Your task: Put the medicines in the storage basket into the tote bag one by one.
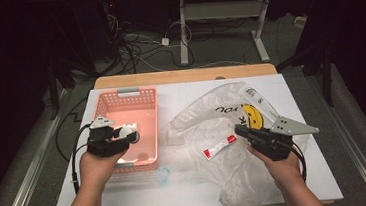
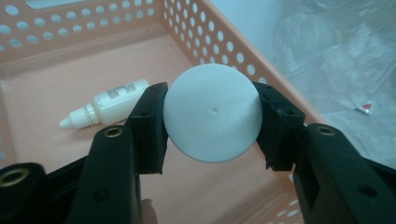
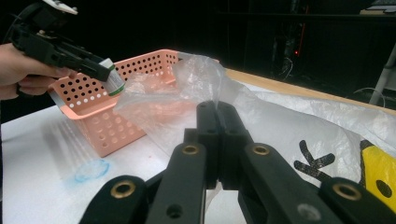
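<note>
Now left tongs (image 1: 132, 136) over pink basket (image 1: 102, 106) – gripping white jar (image 2: 212, 113); right tongs (image 3: 217, 122) clenched on plastic bag (image 3: 280, 121).

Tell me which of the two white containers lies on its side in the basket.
The small dropper bottle, flat on the basket floor; the other container is held in the left gripper's jaws.

Plastic bag (image 1: 232, 113): black handwriting-style letters, roughly "you", at 11 o'clock of its yellow smiley face (image 1: 253, 116). Dropper bottle (image 2: 109, 102) label and red-white tube (image 1: 219, 147) print unreadable.
</note>
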